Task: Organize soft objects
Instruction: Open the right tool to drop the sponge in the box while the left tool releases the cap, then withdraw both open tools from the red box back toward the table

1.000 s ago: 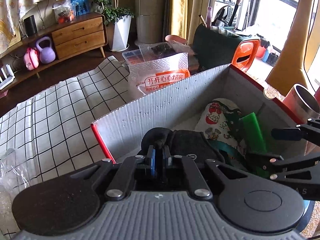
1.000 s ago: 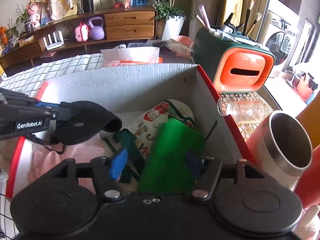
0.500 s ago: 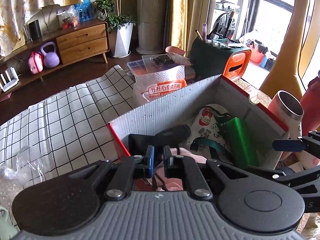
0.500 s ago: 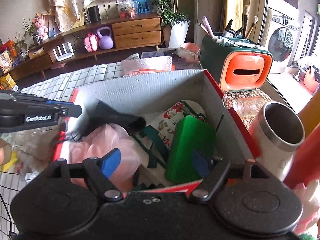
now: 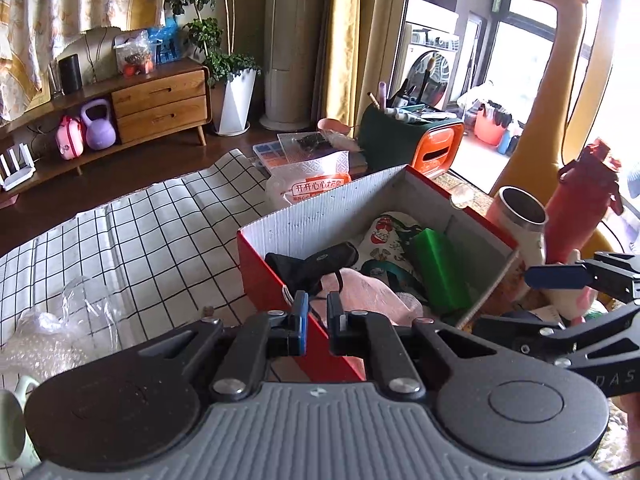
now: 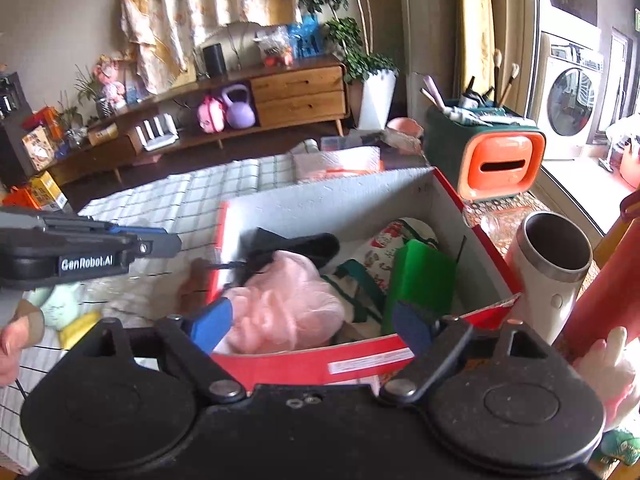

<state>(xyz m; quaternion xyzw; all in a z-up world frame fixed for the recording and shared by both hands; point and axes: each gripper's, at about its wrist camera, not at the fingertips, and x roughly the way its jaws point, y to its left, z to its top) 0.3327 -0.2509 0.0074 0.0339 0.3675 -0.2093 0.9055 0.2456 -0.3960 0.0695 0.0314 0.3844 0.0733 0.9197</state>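
Left gripper [image 5: 317, 307] fingers clenched on nothing, black pouch [image 5: 316, 262] and pink soft cloth [image 5: 370, 294] just beyond their tips inside the red box [image 5: 276, 300]; right gripper [image 6: 316, 322] fingers opening, empty, green block [image 6: 420, 280] beyond the right-hand finger.

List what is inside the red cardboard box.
In the red cardboard box lie a pink fluffy cloth, a black soft item, a cartoon-print fabric piece and a green block. Whatever lies under them is covered.
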